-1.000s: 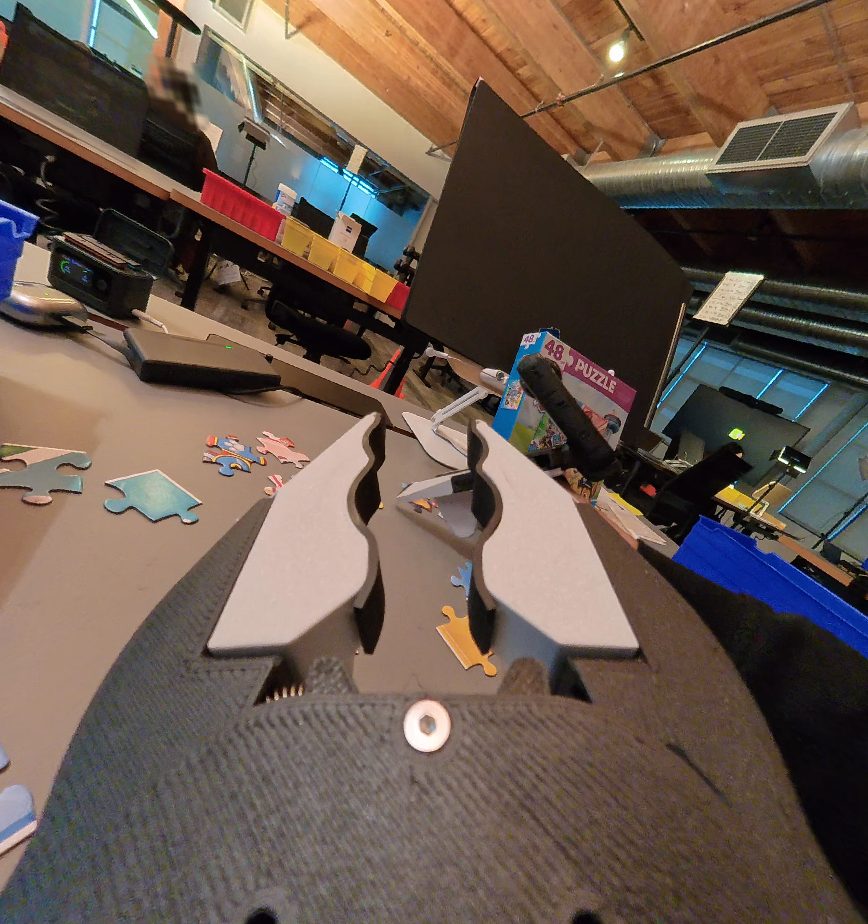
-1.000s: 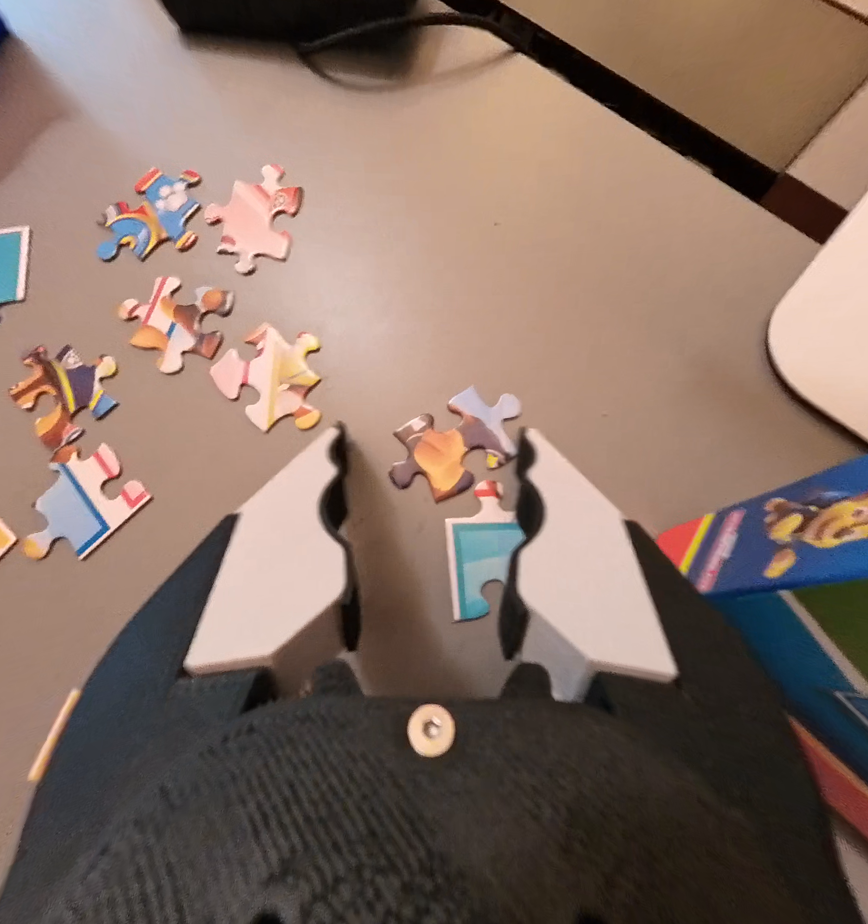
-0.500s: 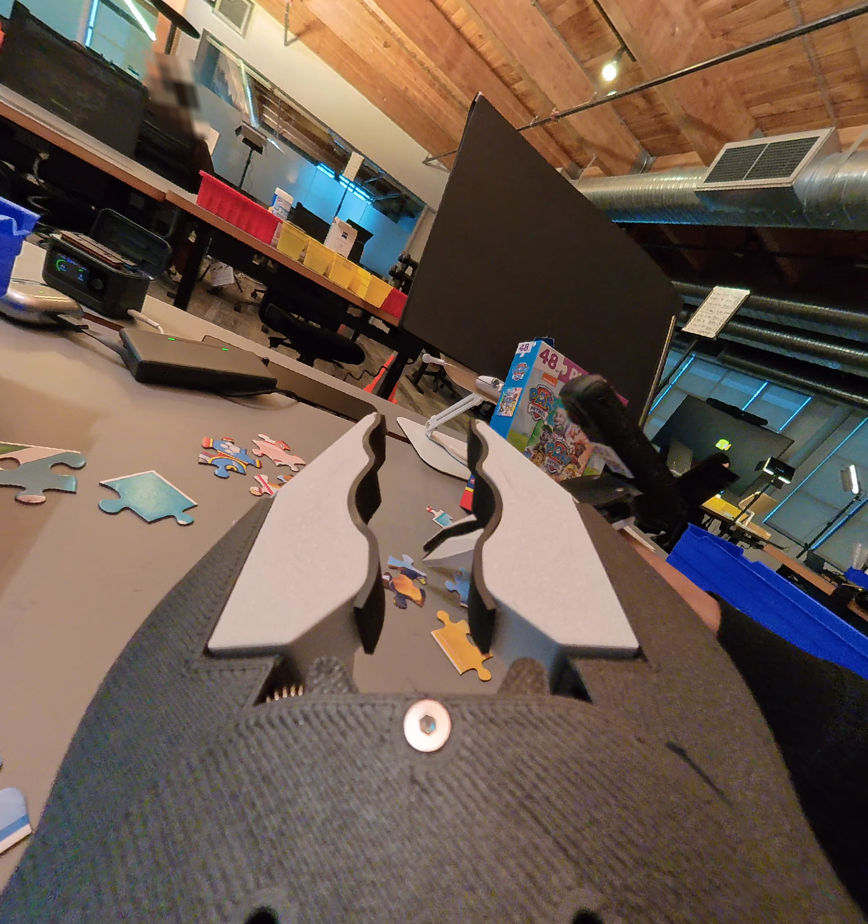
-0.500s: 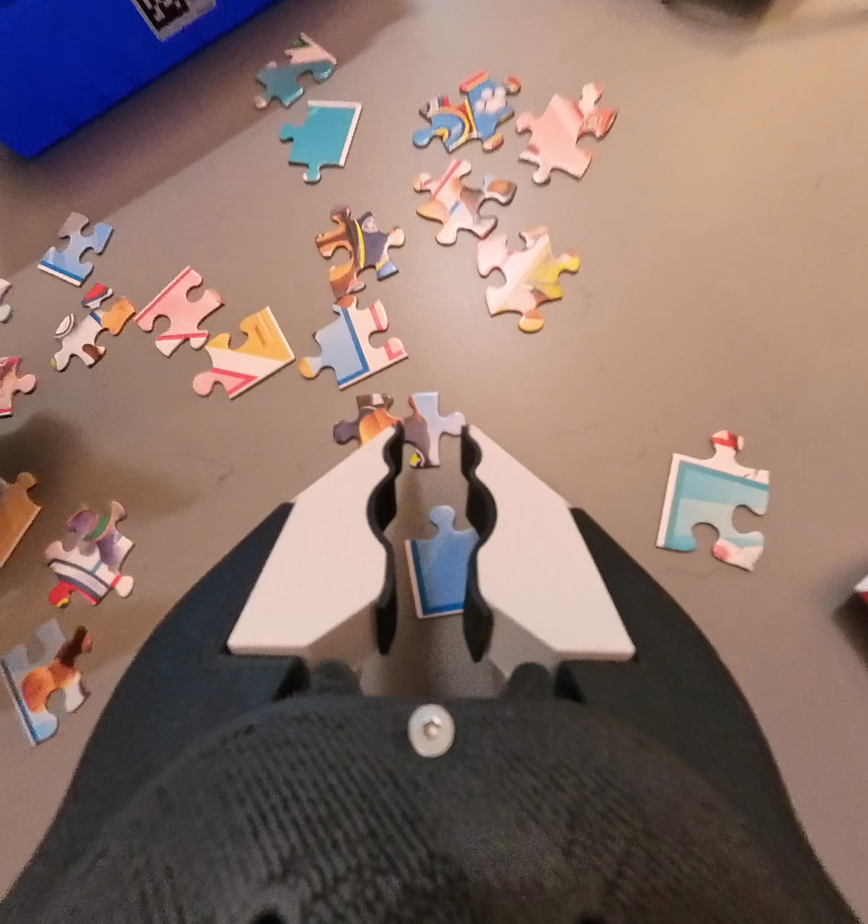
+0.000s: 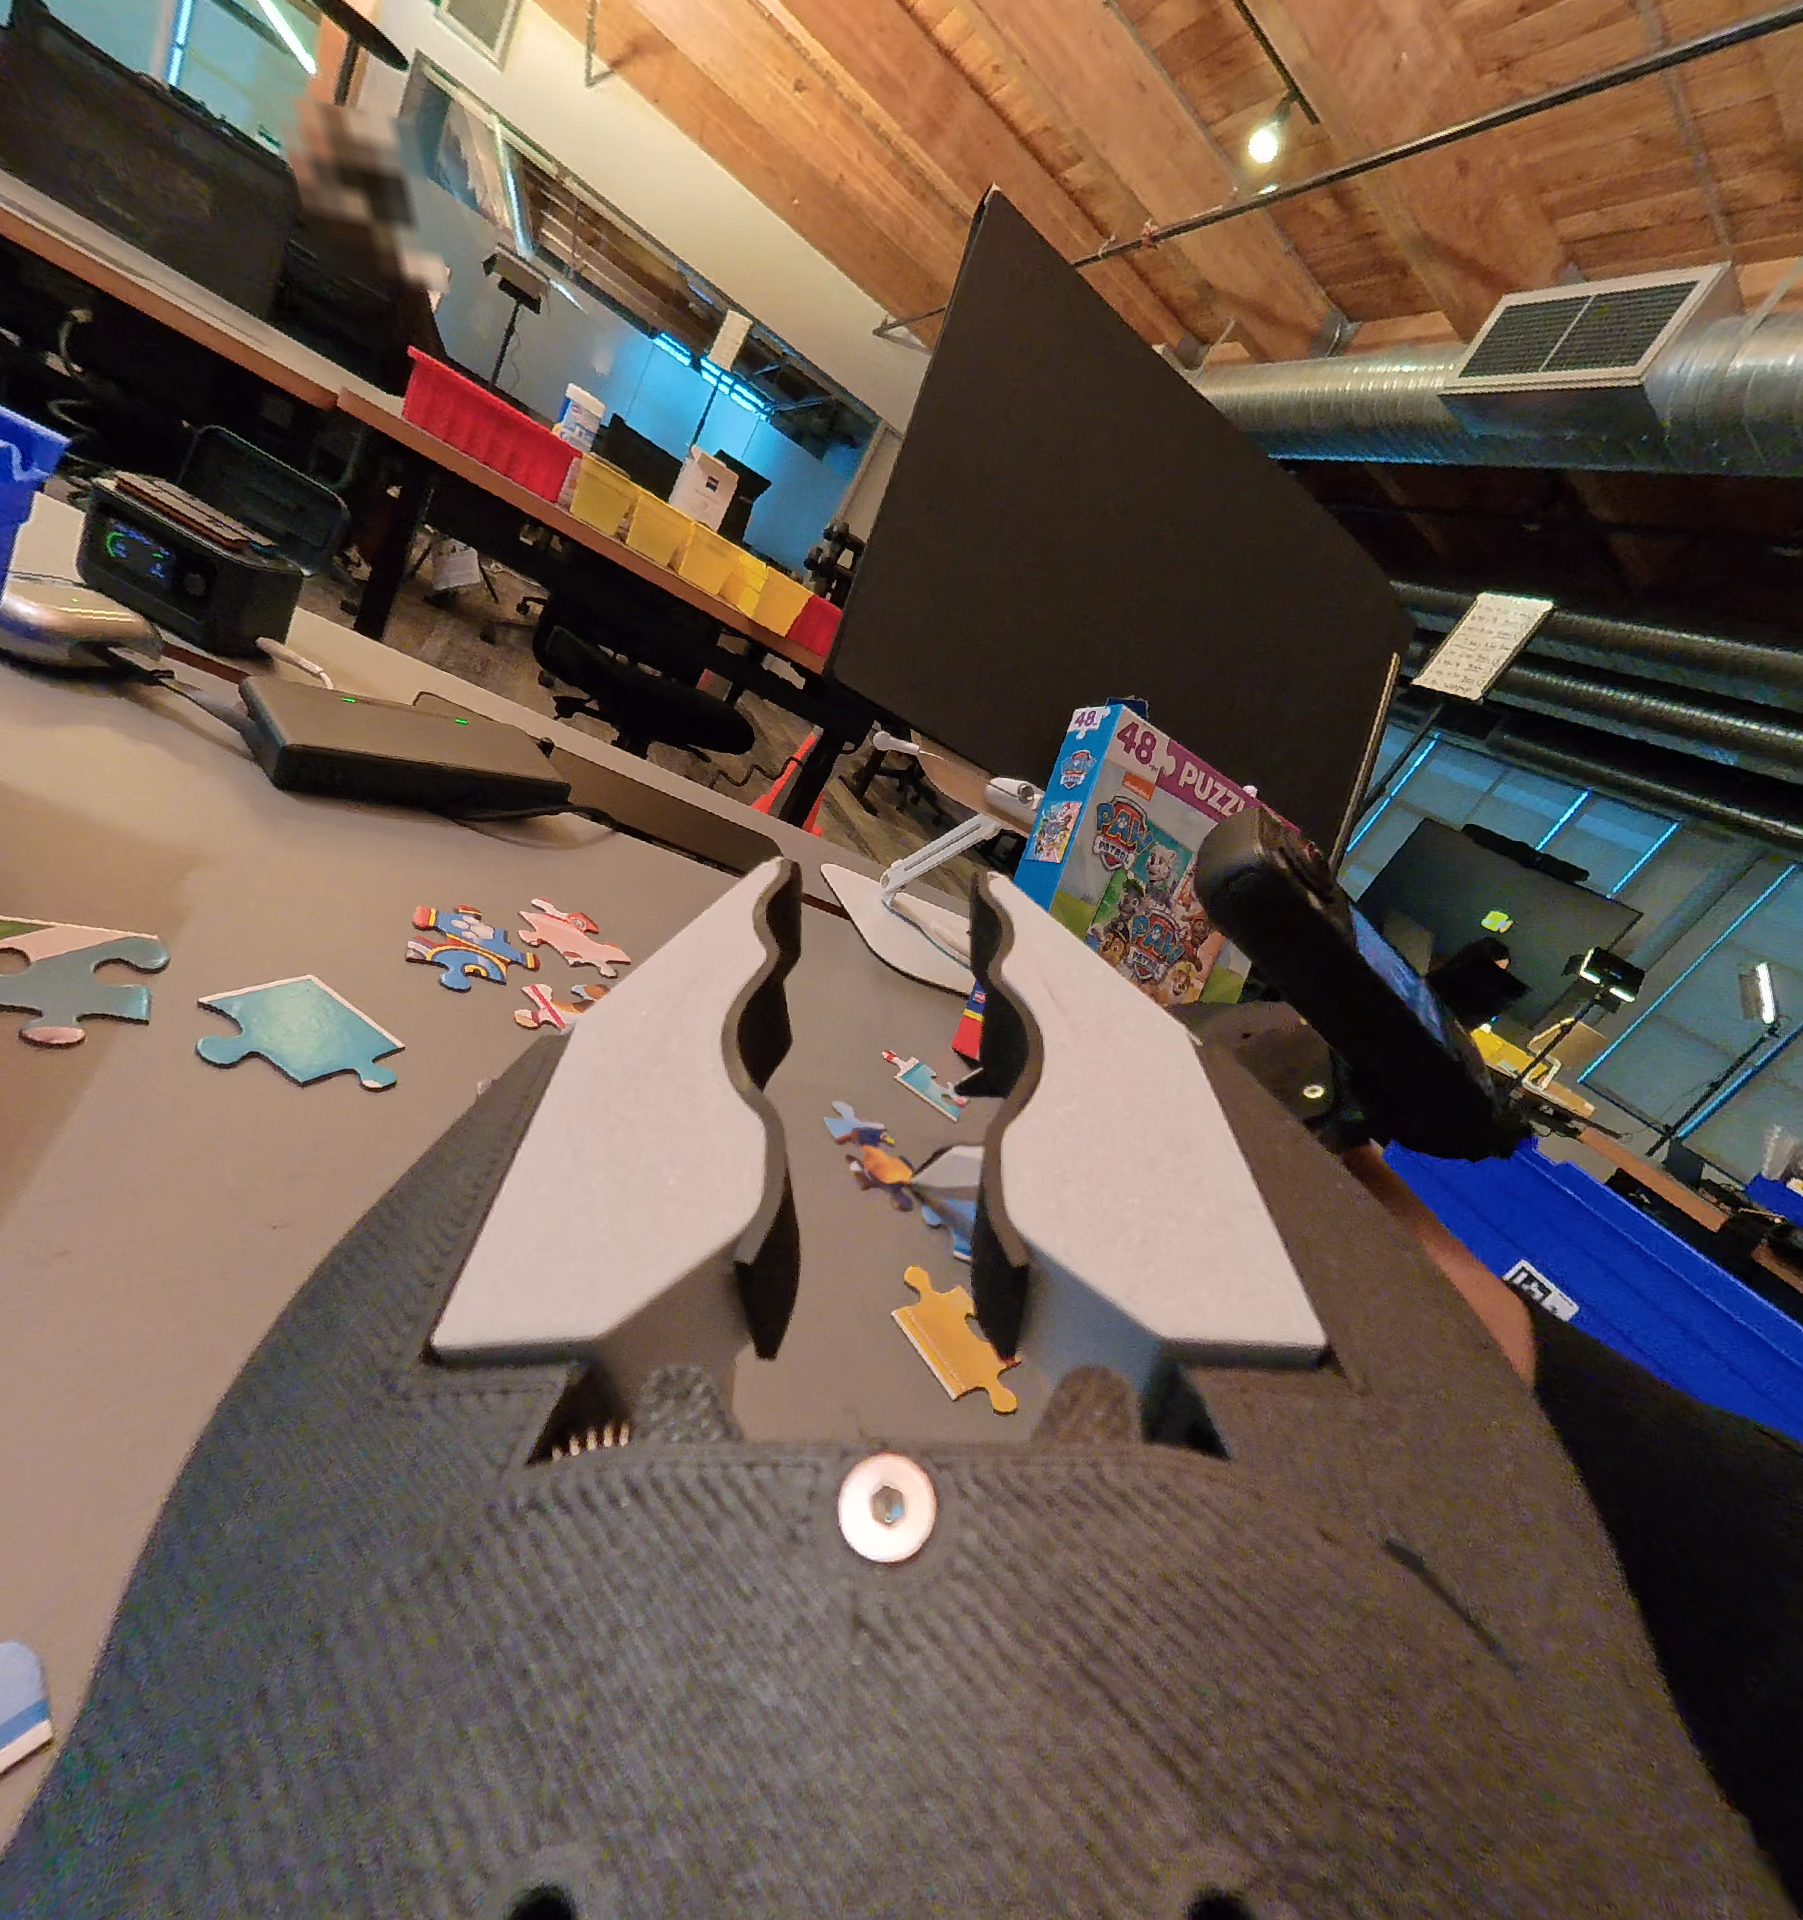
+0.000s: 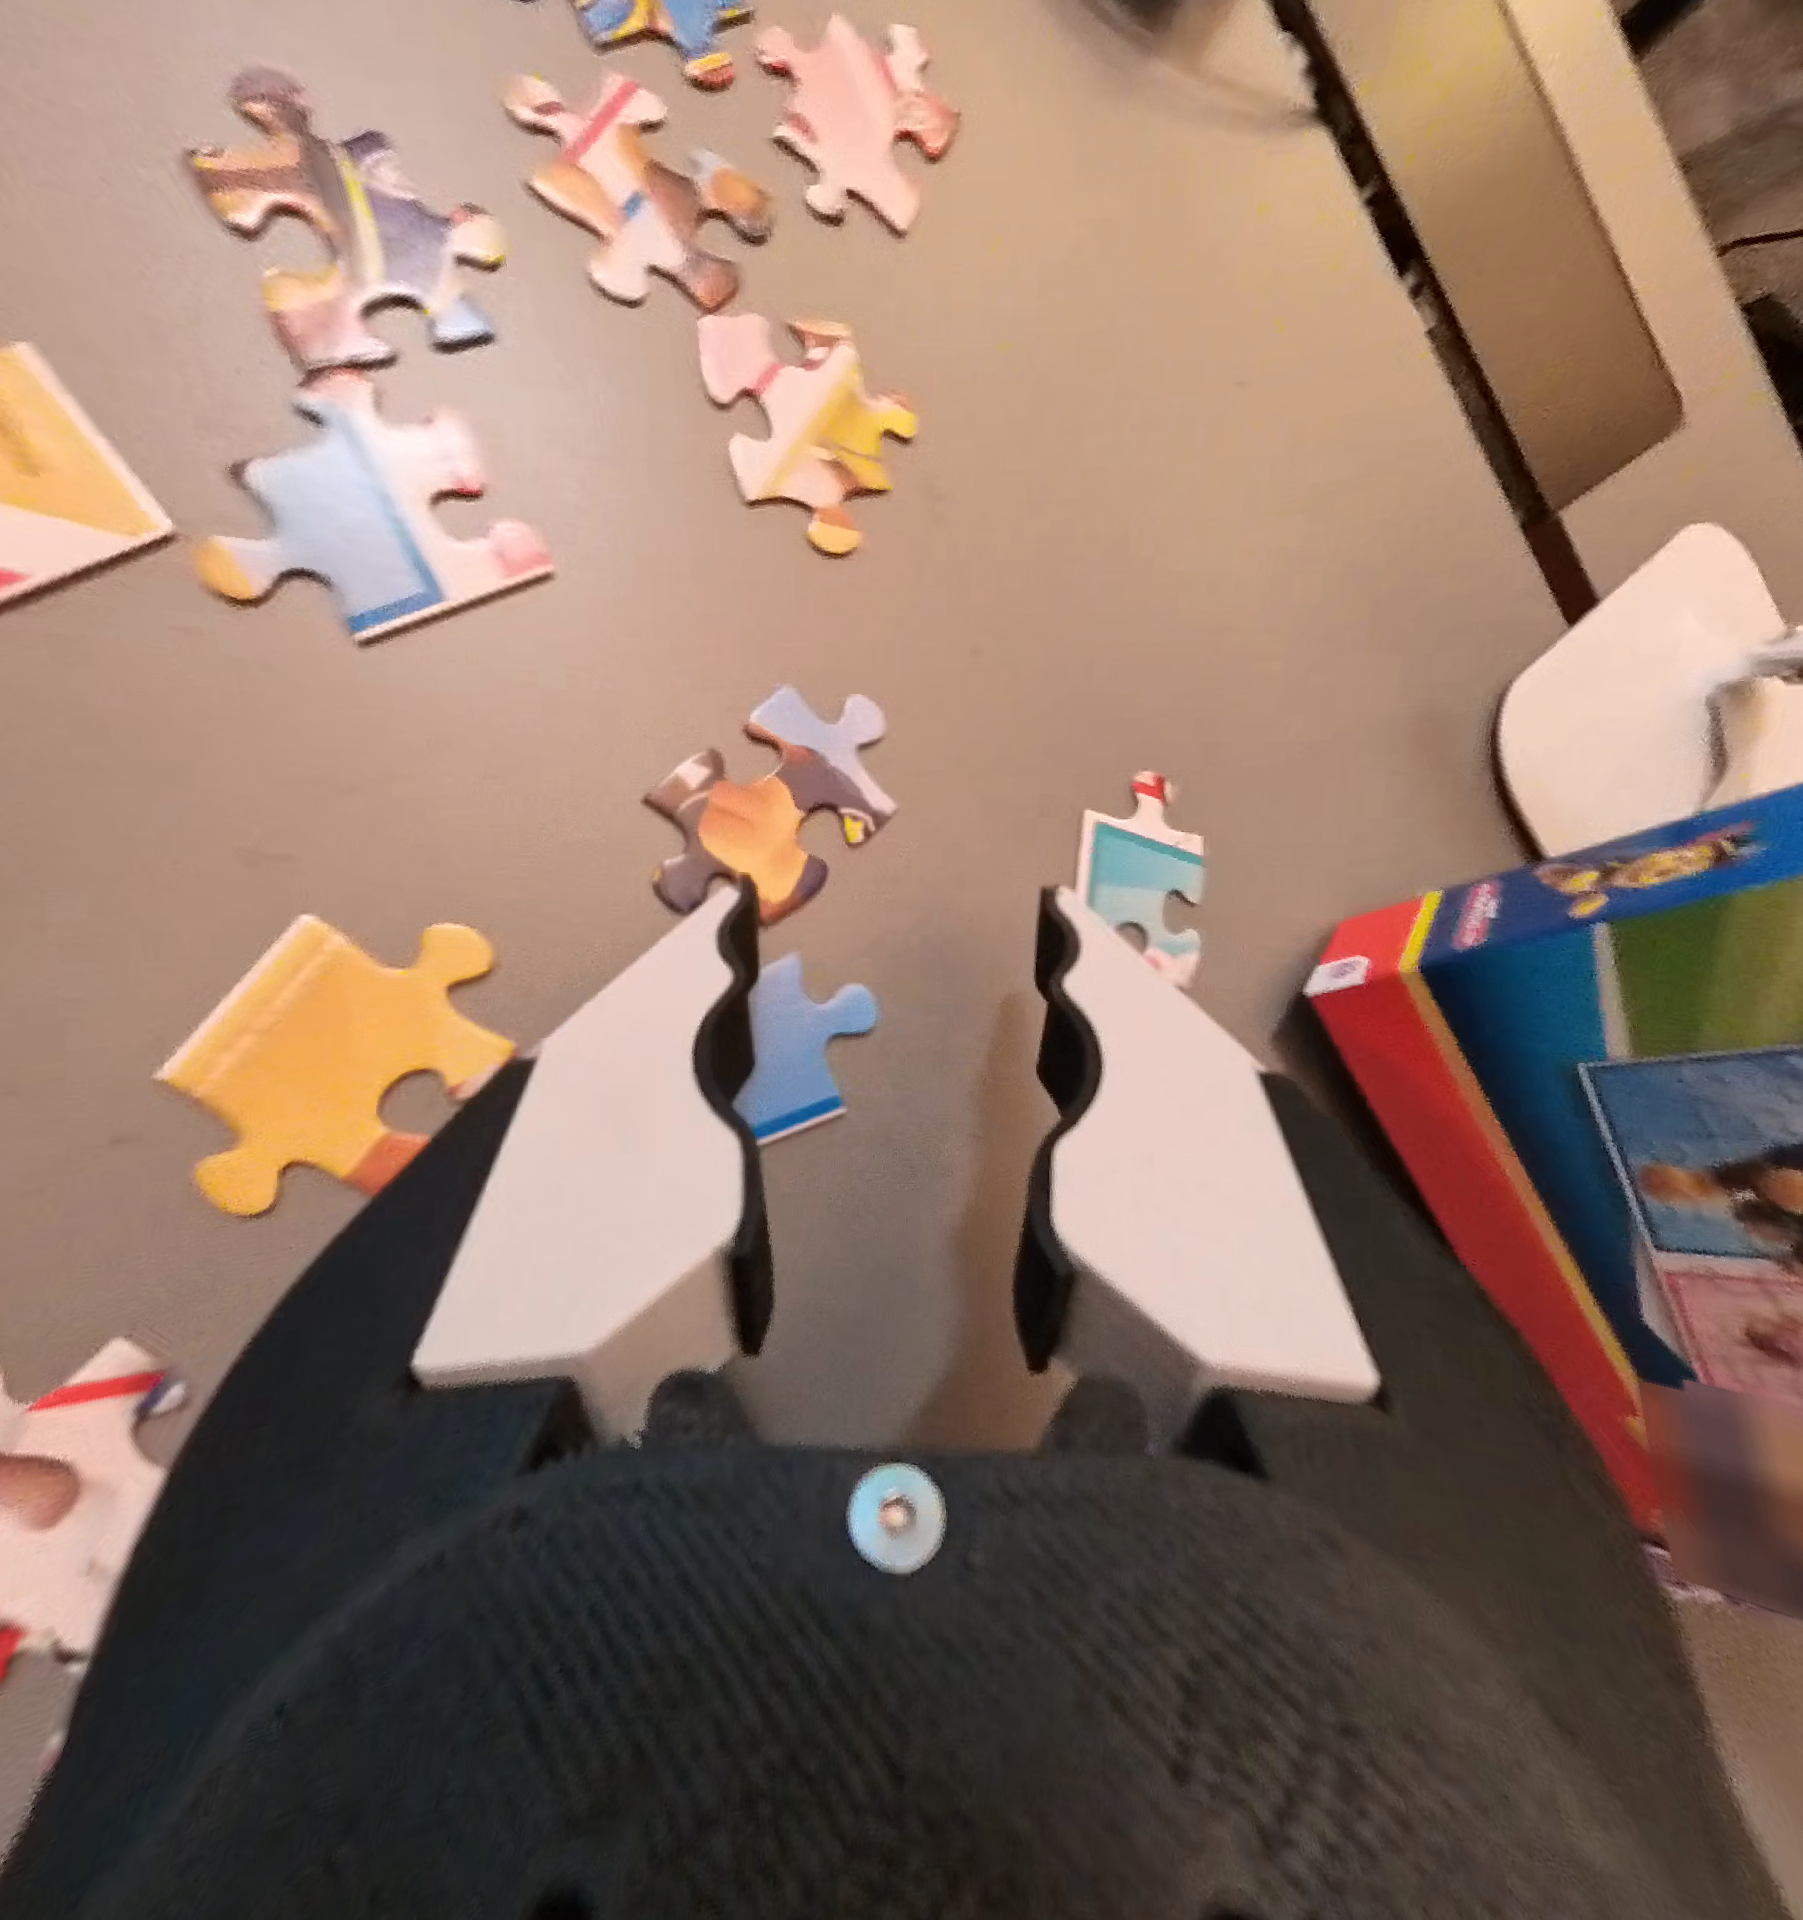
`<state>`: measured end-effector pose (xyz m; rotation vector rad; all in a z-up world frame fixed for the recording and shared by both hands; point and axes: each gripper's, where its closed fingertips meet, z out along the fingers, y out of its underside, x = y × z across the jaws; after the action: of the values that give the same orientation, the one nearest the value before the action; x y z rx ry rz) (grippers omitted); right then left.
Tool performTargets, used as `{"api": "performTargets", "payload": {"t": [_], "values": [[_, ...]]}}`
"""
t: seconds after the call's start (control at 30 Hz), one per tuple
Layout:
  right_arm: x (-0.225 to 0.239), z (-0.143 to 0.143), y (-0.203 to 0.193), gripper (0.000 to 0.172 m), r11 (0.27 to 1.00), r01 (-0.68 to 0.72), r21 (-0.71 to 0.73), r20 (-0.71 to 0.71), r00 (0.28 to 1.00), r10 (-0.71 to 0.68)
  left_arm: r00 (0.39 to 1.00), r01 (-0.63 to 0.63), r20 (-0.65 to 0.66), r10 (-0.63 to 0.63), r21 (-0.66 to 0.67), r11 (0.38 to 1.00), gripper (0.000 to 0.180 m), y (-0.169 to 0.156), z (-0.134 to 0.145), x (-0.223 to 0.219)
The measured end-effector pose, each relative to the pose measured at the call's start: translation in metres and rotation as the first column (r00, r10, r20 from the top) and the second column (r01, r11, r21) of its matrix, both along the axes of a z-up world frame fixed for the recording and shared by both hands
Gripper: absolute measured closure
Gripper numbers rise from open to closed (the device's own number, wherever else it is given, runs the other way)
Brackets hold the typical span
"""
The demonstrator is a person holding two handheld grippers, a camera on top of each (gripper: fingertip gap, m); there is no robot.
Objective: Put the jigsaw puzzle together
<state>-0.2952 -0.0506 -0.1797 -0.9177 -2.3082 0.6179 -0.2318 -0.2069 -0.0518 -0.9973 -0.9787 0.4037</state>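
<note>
The desk carries everything here, a grey top strewn with jigsaw pieces. The puzzle box stands near the desk's right edge, close beside the right gripper; a careless sideways sweep of that gripper could knock it over onto the nearest pieces. A white lamp base sits toward the far right corner, beyond the box, and a black flat device with a cable lies along the far edge, well apart from both grippers.

The left gripper hangs low over the desk, its fingers parted with nothing between them but air. The right gripper's fingers are likewise spread wide and grip nothing. A blue piece lies flat on the desk, half under the left finger; no pad presses on it. It looks thin and flat, so fingers closing from the sides would probably slide over it or push it along.

The yellow corner piece lies just left of that gripper. A brown and grey piece rests just beyond the left fingertip, and a teal edge piece sits just beyond the right fingertip, between gripper and box. A descent here could nudge either one. Motion blur softens the right view, so fine contact is hard to judge.
</note>
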Motion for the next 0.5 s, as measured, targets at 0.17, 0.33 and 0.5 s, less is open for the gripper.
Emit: {"api": "performTargets", "payload": {"t": [0.17,0.33,0.5], "values": [[0.009,0.004,-0.022,0.122,0.971,-0.003,-0.24,0.071,0.997,0.02,1.0,-0.003,-0.001,0.003,0.002,1.0,0.151,-0.001,0.0,0.0],[0.009,-0.01,-0.033,0.125,0.955,0.039,-0.295,0.175,0.985,0.014,1.0,-0.002,0.0,0.002,-0.003,1.0,0.151,0.0,0.0,0.0],[0.017,-0.011,-0.049,0.147,0.952,-0.052,-0.302,0.171,0.979,0.108,1.0,-0.001,0.0,0.001,0.005,1.0,0.151,-0.001,0.0,0.0]]}}
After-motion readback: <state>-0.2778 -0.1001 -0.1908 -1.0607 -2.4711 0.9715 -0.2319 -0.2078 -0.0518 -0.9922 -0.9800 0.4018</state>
